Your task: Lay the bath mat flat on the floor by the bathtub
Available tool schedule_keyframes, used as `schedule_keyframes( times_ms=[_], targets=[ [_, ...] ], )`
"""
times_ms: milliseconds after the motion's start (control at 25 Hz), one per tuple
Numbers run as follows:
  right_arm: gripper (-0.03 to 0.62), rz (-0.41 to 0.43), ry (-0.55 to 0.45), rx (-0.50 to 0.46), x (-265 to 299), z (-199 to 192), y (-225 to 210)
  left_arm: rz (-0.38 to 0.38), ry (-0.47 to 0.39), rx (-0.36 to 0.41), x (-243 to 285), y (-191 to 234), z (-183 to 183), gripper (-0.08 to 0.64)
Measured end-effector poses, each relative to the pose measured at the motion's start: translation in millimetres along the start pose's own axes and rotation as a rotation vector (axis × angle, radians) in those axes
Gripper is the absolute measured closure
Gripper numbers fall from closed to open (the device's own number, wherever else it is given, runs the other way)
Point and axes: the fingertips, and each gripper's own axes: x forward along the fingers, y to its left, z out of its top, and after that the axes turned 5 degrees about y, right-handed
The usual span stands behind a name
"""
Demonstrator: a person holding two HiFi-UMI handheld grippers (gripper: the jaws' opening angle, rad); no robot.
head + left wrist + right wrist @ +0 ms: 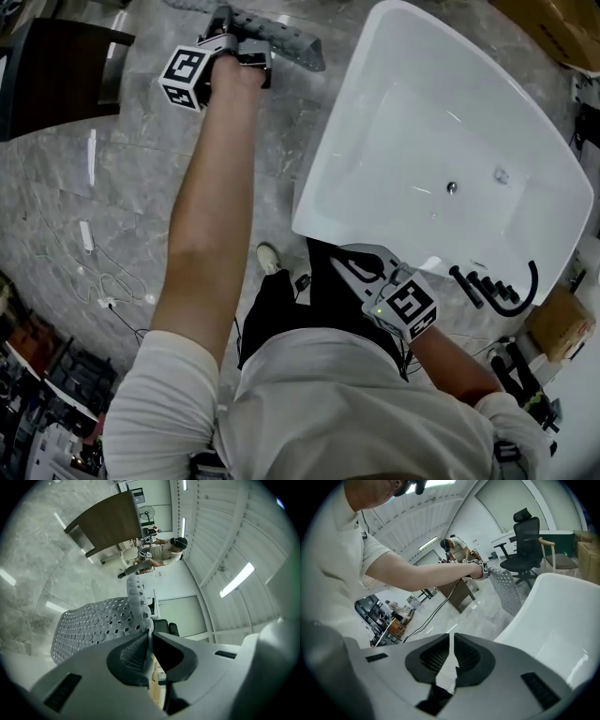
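Observation:
A grey perforated bath mat [281, 37] hangs above the marble floor, to the left of the white bathtub [450, 141]. My left gripper [246, 47] is shut on the mat's edge at the end of an outstretched arm. In the left gripper view the bath mat [93, 623] droops away from the left gripper [149, 641], its edge pinched between the jaws. My right gripper [361, 267] sits close to the body at the tub's near rim. In its own view the right gripper [451, 656] is shut with nothing in it, and the bath mat [506, 588] shows far off beside the bathtub [562, 620].
A dark wooden cabinet [56, 75] stands at the far left. White cables [98, 281] trail over the grey marble floor [141, 187]. A black faucet set [492, 286] is by the tub's near right end. Cardboard boxes [558, 28] sit at the far right. An office chair [525, 541] stands beyond the tub.

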Motion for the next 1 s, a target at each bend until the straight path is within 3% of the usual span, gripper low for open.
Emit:
schedule_keyframes(
  times_ms=[160, 360, 520, 760, 1000],
  targets=[
    [0.552, 0.011, 0.028, 0.044, 11.2, -11.6, -17.8, 0.044, -0.01, -0.039, -3.9, 65.4, -15.3, 0.514],
    [0.557, 0.026, 0.059, 0.087, 25.1, -28.6, -41.3, 0.245, 0.057, -0.031, -60.8, 212.3, -59.2, 0.514],
    [0.557, 0.02, 0.082, 0.084, 32.6, -40.3, -57.9, 0.388, 0.111, 0.004, -115.2, 298.6, -83.4, 0.514],
    [0.557, 0.027, 0.089, 0.076, 46.0, -50.6, -71.2, 0.539, 0.119, 0.036, -178.2, 373.7, -82.0, 0.514],
    [0.557, 0.049, 0.114, 0.065, 63.7, -61.2, -65.8, 0.676, 0.192, 0.109, -233.1, 423.7, -79.5, 0.514]
  ],
)
